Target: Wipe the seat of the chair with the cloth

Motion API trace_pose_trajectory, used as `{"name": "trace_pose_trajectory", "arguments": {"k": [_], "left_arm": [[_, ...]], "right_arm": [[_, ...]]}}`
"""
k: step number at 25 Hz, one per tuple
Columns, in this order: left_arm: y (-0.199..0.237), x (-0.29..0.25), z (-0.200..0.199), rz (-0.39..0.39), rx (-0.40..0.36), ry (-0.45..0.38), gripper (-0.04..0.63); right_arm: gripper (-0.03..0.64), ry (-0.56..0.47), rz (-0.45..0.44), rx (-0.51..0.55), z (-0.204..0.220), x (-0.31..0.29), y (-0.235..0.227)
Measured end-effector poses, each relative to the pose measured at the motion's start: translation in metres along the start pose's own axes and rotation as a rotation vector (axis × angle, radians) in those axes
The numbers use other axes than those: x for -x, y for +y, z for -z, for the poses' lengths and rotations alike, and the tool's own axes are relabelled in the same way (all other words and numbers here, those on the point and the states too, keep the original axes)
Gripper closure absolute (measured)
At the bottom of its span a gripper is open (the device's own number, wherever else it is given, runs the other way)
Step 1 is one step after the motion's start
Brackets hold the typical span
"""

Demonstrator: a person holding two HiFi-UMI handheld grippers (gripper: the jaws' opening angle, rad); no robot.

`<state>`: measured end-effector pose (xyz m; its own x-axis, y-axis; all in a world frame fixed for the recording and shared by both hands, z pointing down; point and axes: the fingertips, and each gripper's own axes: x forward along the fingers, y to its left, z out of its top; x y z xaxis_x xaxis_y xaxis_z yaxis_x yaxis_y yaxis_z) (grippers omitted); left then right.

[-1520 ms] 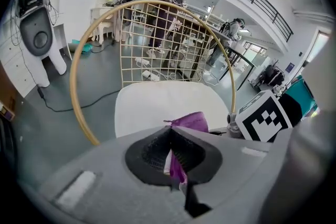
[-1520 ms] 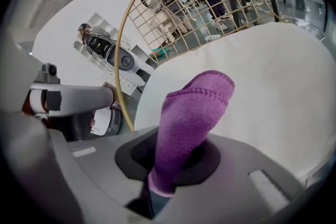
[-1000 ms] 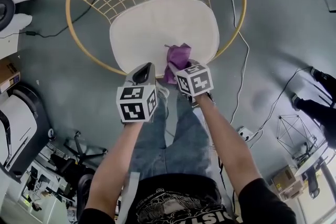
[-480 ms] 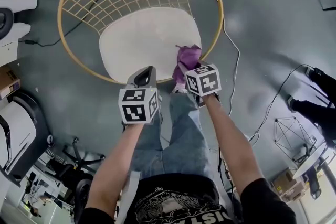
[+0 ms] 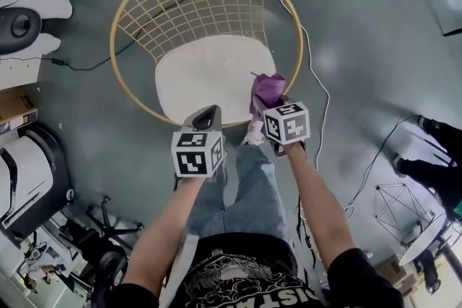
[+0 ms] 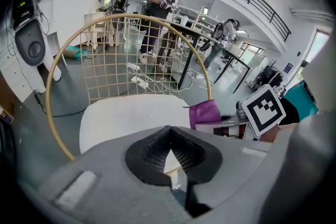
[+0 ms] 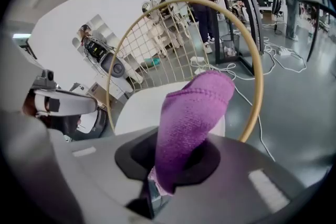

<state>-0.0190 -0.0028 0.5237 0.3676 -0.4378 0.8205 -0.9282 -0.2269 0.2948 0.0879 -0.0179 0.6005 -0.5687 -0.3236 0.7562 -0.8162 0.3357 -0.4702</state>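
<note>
Right tool clamps purple cloth at white seat edge; left tool closed, empty; grey floor, cables.

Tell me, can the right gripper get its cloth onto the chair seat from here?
Likely yes. The right gripper, shut on the cloth, is by the right front edge of the seat. The seat is bare, and the left gripper sits off to the side, out of the way.
</note>
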Motion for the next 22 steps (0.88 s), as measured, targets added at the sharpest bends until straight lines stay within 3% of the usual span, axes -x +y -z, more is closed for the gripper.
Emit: {"name": "trace_pose_trajectory", "arguments": {"k": [4,8,12,22], "left_arm": [[-0.001,0.034,-0.032,-0.014,0.006,-0.054,0.598],[-0.007,0.067,-0.073,-0.018,0.018,-0.167,0.597],[-0.028,0.088,-0.117,-0.016,-0.017,-0.264,0.597],[-0.015,0.181,-0.215,0.007,-0.062,-0.482,0.597]], "right_arm": [[0.56,-0.089,-0.011,0.033,-0.046,0.032,0.037],[0.56,-0.18,-0.036,0.099,-0.093,0.064,0.072],[0.56,-0.294,-0.054,0.146,-0.138,0.096,0.09],[0.56,-0.515,-0.037,0.301,-0.247,0.164,0.201]]}}
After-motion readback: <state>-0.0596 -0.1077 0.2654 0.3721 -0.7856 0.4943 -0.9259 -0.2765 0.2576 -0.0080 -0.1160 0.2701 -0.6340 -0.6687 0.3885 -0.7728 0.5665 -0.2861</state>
